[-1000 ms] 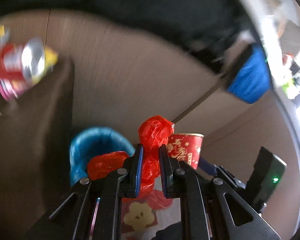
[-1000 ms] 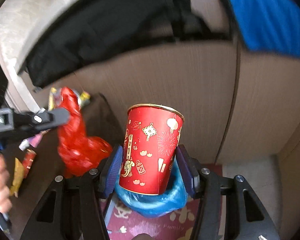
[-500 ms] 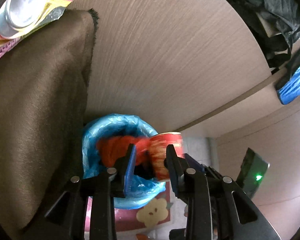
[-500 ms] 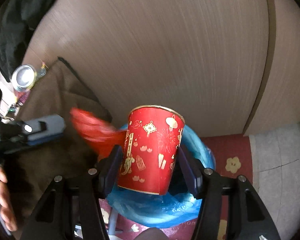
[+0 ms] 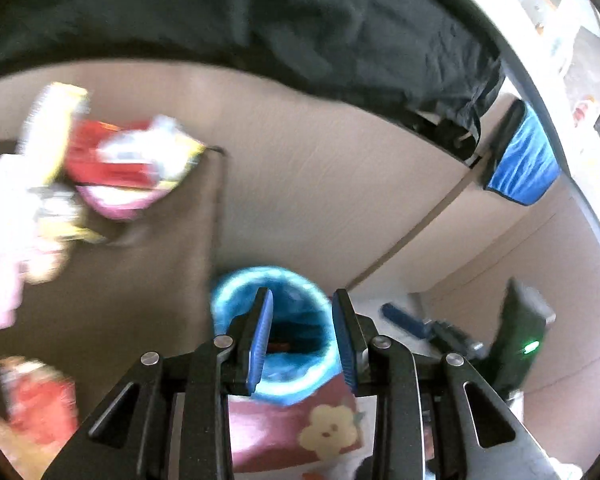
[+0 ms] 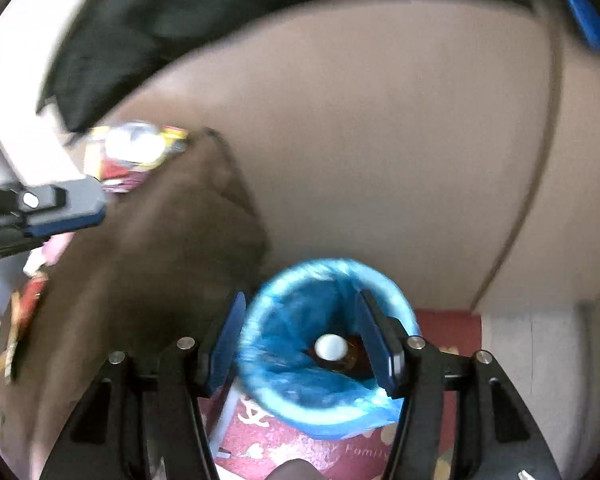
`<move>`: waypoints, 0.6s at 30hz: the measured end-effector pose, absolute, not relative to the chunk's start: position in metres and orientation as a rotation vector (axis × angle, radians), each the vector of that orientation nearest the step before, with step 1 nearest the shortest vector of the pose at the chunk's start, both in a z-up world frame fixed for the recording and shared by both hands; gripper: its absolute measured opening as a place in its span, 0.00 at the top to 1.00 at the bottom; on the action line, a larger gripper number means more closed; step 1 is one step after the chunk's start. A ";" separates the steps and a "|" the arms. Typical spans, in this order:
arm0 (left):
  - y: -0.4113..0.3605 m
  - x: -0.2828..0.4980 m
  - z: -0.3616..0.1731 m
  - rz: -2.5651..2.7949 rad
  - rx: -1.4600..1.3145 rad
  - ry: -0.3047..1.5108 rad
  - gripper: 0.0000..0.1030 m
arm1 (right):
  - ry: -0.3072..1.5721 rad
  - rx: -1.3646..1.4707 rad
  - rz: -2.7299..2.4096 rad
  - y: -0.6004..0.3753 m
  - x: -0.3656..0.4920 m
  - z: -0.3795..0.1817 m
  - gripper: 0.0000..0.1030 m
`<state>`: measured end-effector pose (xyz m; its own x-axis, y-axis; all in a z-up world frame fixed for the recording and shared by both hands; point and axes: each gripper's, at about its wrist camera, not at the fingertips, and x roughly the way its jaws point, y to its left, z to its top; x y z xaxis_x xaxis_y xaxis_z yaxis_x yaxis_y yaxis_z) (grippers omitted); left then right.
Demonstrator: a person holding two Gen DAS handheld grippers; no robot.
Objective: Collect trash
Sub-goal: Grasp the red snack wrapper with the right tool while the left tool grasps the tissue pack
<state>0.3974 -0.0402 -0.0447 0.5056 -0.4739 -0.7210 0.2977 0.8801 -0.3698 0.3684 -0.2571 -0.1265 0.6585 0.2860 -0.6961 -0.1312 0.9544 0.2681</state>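
My left gripper (image 5: 302, 295) is open and empty above the bin lined with a blue bag (image 5: 236, 292). A bit of red shows deep inside that bag. My right gripper (image 6: 302, 297) also stands open with nothing between its fingers, over the same bin (image 6: 328, 404). In the bin lies a dark red cup with a white round bottom (image 6: 330, 347). Blurred wrappers and a can (image 5: 120, 160) lie on the brown cloth-covered surface (image 5: 140, 300) to the left. The left gripper (image 6: 60, 204) shows at the left edge of the right wrist view.
A beige wood panel wall (image 5: 320, 184) stands behind the bin. A red mat with flowers (image 5: 292, 432) lies under it. Black clothing (image 5: 260, 20) and a blue cloth (image 5: 520, 164) hang above. More red trash (image 5: 40, 400) lies at the lower left.
The left gripper let go of the red plastic bag and the right let go of the red cup; both are now in the bin. Both hands drew back and the views blurred.
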 end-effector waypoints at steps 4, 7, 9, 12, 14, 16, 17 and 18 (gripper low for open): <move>0.024 0.353 -0.026 -0.348 -0.135 0.886 0.69 | 0.768 0.139 0.358 -0.209 0.344 -0.083 0.47; 0.067 0.329 -0.025 -0.267 -0.106 0.864 0.69 | 0.765 0.101 0.467 -0.167 0.329 -0.063 0.48; 0.097 0.311 -0.025 -0.215 -0.101 0.866 0.69 | 0.785 0.084 0.558 -0.136 0.320 -0.058 0.48; 0.132 0.293 -0.042 -0.174 -0.101 0.879 0.69 | 0.811 0.030 0.647 -0.092 0.301 -0.060 0.50; 0.153 0.278 -0.053 -0.156 -0.113 0.899 0.69 | 0.830 -0.016 0.676 -0.065 0.294 -0.070 0.53; 0.171 0.264 -0.062 -0.140 -0.149 0.909 0.69 | 0.851 -0.035 0.684 -0.045 0.293 -0.075 0.53; 0.176 0.262 -0.066 -0.138 -0.166 0.910 0.69 | 0.864 -0.046 0.682 -0.037 0.293 -0.077 0.53; 0.183 0.259 -0.069 -0.139 -0.186 0.911 0.69 | 0.876 -0.030 0.688 -0.032 0.295 -0.079 0.53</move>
<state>0.2585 0.1828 -0.0691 0.6055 -0.1985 -0.7707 0.0409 0.9749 -0.2190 0.2946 -0.0325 -0.0787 0.4415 0.5424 -0.7148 -0.5662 0.7864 0.2470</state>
